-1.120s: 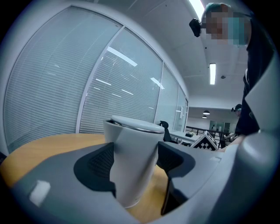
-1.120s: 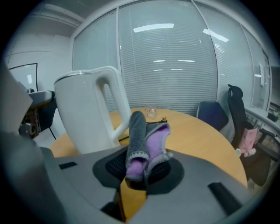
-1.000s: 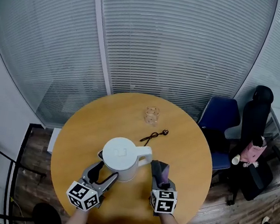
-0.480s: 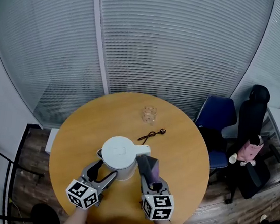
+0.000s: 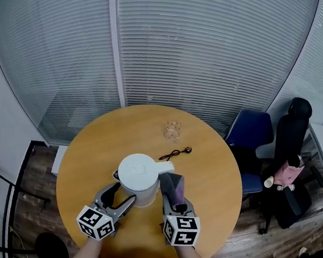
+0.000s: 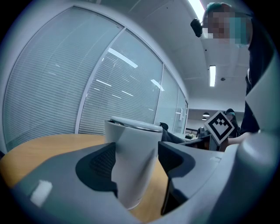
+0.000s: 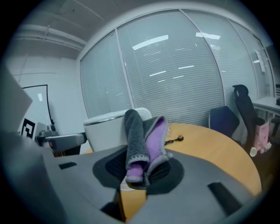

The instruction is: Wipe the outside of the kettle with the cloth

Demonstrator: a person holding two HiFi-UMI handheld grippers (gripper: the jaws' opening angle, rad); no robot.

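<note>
A white kettle (image 5: 138, 178) stands on the round wooden table (image 5: 213, 185), near its front. My left gripper (image 5: 120, 194) is open at the kettle's near left side. In the left gripper view the kettle's body (image 6: 133, 162) fills the gap between the jaws, just beyond the pads; contact cannot be told. My right gripper (image 5: 174, 197) is shut on a folded grey and purple cloth (image 5: 172, 186). The cloth (image 7: 144, 142) sticks up past the pads and lies close against the kettle's right side (image 7: 105, 129).
A small glass (image 5: 172, 130) and a black cord (image 5: 176, 154) lie on the table beyond the kettle. A blue chair (image 5: 254, 136) and a black chair (image 5: 294, 128) with a pink toy (image 5: 285, 174) stand at the right. Glass walls with blinds are behind.
My right gripper has swung left with the cloth, from right of the kettle to against its right side. The left gripper and the kettle have barely moved.
</note>
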